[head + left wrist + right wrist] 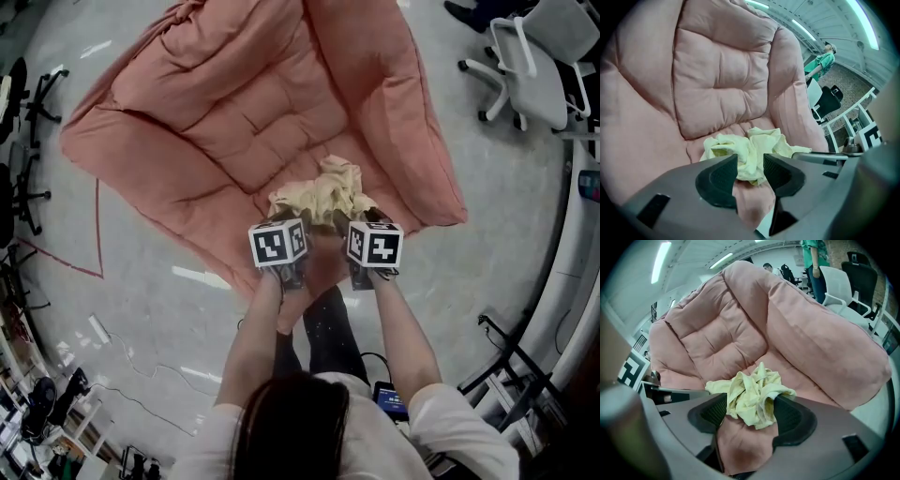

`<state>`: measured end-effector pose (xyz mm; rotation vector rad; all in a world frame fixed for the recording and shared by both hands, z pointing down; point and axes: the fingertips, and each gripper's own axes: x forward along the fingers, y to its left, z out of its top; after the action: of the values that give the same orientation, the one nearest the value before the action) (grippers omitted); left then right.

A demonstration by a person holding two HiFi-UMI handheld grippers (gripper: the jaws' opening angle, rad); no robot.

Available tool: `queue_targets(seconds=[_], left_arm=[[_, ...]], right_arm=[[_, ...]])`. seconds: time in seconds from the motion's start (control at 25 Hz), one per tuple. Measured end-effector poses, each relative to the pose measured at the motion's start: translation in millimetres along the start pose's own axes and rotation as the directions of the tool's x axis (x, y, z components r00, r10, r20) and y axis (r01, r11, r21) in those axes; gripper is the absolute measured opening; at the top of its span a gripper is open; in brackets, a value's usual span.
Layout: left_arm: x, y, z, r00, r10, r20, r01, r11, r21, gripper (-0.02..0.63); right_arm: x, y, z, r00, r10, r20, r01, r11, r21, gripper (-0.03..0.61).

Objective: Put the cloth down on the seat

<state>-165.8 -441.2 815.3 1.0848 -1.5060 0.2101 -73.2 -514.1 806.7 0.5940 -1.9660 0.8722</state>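
Observation:
A crumpled pale yellow cloth lies on the front part of the big pink cushioned seat. Both grippers hover just in front of it, side by side: the left gripper and the right gripper, each under its marker cube. In the left gripper view the cloth rests on the seat beyond the left gripper, whose jaws stand apart and press on nothing. The right gripper is open too, with the cloth lying loose on the seat past its fingertips.
White office chairs stand on the grey floor at the upper right. A red line and cables mark the floor to the left of the seat. A person in green stands far behind the seat. Racks line the right edge.

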Motion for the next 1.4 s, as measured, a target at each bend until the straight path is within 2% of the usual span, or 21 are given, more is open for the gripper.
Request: queue_targets(seconds=[0.2, 0.56, 0.8, 0.96, 1.2, 1.4], left_arm=[[-21, -12, 0, 0.999, -0.034, 0.011, 0.034, 0.999, 0.018, 0.181], [-75, -40, 26, 0.993, -0.090, 0.079, 0.084, 0.993, 0.078, 0.181], [-116, -62, 28, 0.979, -0.160, 0.125, 0.144, 0.982, 0.125, 0.181], [-147, -75, 30, 0.969, -0.180, 0.171, 0.148, 0.971, 0.186, 0.181], [-206, -95, 39, 0.936, -0.245, 0.252, 0.174, 0.946, 0.272, 0.181], [-260, -107, 45, 0.891, -0.286, 0.353, 0.168, 0.929, 0.330, 0.181]], right_arm=[[-23, 15, 7, 0.999, 0.008, 0.035, -0.008, 1.000, -0.014, 0.298], [-71, 46, 24, 0.994, 0.004, 0.113, -0.001, 1.000, -0.031, 0.298], [-108, 71, 35, 0.985, 0.004, 0.172, 0.003, 0.999, -0.043, 0.298], [-135, 93, 40, 0.977, 0.007, 0.212, 0.007, 0.998, -0.066, 0.298], [-186, 124, 51, 0.947, 0.007, 0.320, 0.030, 0.993, -0.110, 0.296], [-228, 144, 51, 0.907, -0.031, 0.421, 0.085, 0.990, -0.110, 0.293]])
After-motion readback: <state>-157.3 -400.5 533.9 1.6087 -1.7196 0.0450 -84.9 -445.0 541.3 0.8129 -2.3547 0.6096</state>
